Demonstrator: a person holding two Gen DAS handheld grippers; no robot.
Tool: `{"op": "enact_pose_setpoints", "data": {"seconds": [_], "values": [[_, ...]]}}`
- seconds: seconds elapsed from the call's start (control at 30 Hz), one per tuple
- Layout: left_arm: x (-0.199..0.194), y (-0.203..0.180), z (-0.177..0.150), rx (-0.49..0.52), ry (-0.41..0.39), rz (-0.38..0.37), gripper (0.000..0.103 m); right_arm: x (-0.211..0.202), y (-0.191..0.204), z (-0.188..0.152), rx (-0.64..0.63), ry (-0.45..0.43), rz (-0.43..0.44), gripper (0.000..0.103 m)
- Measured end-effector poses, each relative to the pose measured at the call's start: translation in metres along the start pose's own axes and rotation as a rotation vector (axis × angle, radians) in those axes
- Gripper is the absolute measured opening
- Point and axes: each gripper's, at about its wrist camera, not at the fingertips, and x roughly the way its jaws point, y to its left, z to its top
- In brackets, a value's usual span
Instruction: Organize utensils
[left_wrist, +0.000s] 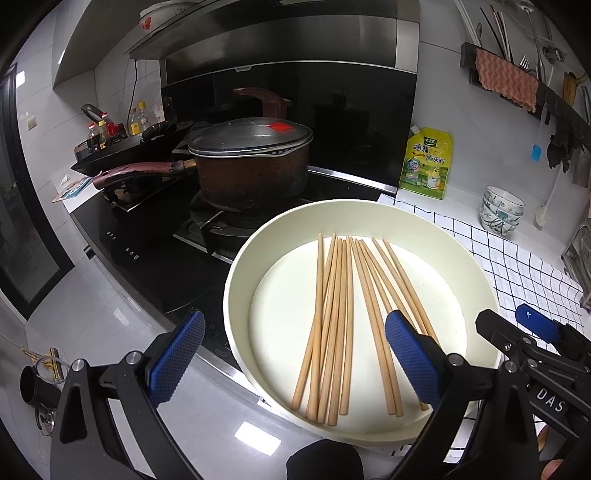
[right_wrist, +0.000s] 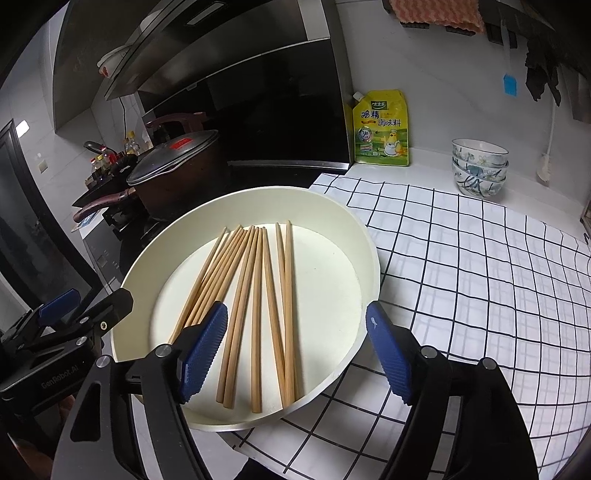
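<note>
Two pairs of tongs poised over a pan of chopsticks

Nearest, the right tongs (right_wrist: 295, 350) stand wide and empty, straddling the near ends of the wooden chopsticks (right_wrist: 255, 314); the left tongs (left_wrist: 295, 358), also wide and empty, hang at the near left rim of the white pan (left_wrist: 236, 280). The chopsticks lie loose on the pan floor, long axes running away from both tongs and fanned at the near ends, with the right-hand pair slightly apart, directly ahead of the right tongs. Beyond, the desk's checked cloth (right_wrist: 480, 258).

White tiled walls (left_wrist: 436, 92) back a black range hood (left_wrist: 288, 40).
</note>
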Motion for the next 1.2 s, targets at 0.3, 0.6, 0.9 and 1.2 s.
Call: {"op": "enact_pose_setpoints", "data": {"seconds": [0.3,0.6,0.9,1.2], "values": [[-0.0006,0.0007,-0.0006,-0.004,-0.003,0.019,0.097,-0.0005,0.0013,-0.0006,-0.006,-0.003,-0.005,0.074],[-0.0009,0.0012,-0.0006,-0.010,0.000,0.019,0.097,-0.0008,0.0010,-0.0006,-0.004,-0.002,-0.004,0.074],[-0.0027,0.0001,-0.0011,-0.011,-0.011,0.023,0.097,-0.0012,0.0010,-0.0013,-0.004,-0.002,-0.004,0.074],[-0.0040,-0.0011,-0.0012,-0.011,-0.010,0.020,0.097,-0.0023,0.0000,-0.0021,-0.004,-0.005,-0.004,0.074]]}}
